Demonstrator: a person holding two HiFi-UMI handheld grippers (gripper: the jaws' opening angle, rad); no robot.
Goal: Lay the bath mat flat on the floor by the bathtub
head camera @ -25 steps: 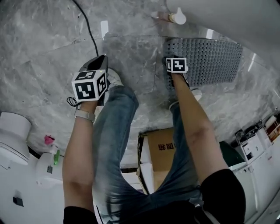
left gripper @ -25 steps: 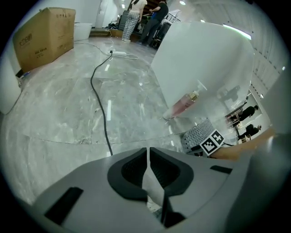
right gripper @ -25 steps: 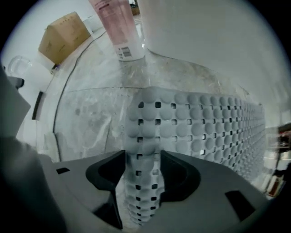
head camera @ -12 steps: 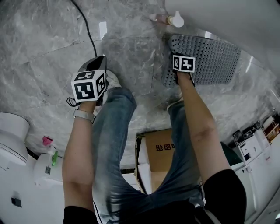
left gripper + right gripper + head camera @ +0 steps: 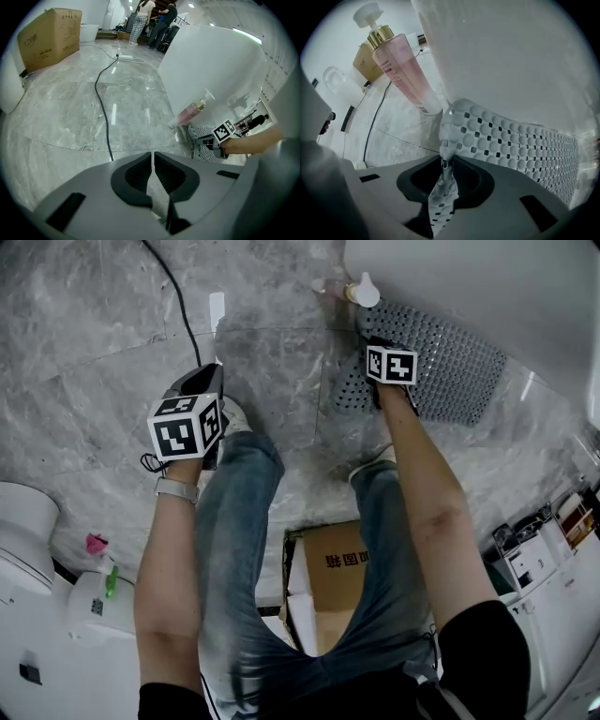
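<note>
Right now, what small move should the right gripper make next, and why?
Probably draw the corner away from the bathtub and lower it. The right gripper, its jaws opening slightly, has a bunched corner of the bath mat between them, raised beside the pink bottle, so the mat is not yet flat.

My right gripper (image 5: 446,165) now pinches the bath mat (image 5: 450,357), jaws easing open slightly, and shifts it toward 12 o'clock.
</note>
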